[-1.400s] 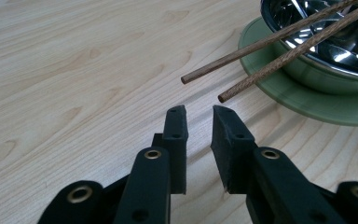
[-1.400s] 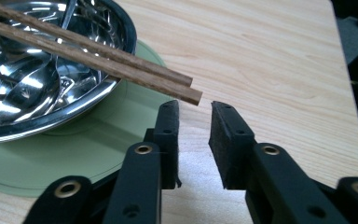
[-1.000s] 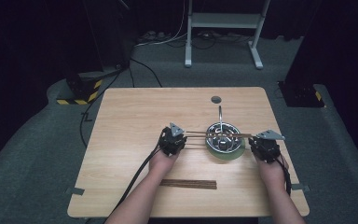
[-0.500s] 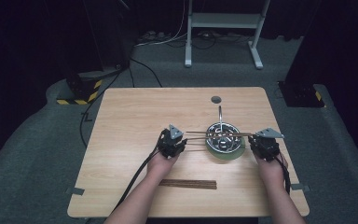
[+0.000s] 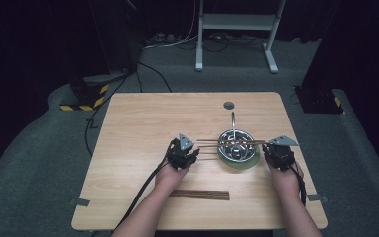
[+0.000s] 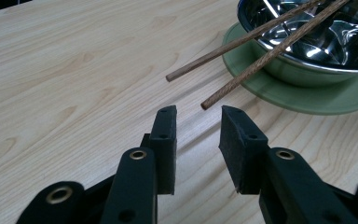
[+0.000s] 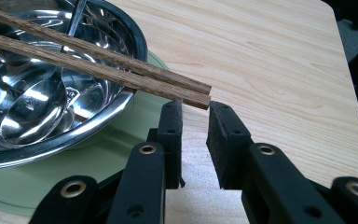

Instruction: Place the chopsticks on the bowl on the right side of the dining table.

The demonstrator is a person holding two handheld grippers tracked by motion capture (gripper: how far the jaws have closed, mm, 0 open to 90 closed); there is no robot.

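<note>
The left gripper (image 6: 198,116) has just been opening, jaws apart, empty, just short of the chopsticks (image 6: 256,56); the right gripper (image 7: 195,109) is apart too, touching nothing

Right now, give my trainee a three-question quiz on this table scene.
1. True or false: the pair of chopsticks lies across the steel bowl.
2. What does the bowl stand on? A) bare table B) green plate C) cloth
3. What utensil rests inside the bowl?

Key:
1. True; their ends overhang the rim on both sides.
2. B.
3. A metal spoon. A separate bundle of chopsticks lies on the table near the person.
</note>
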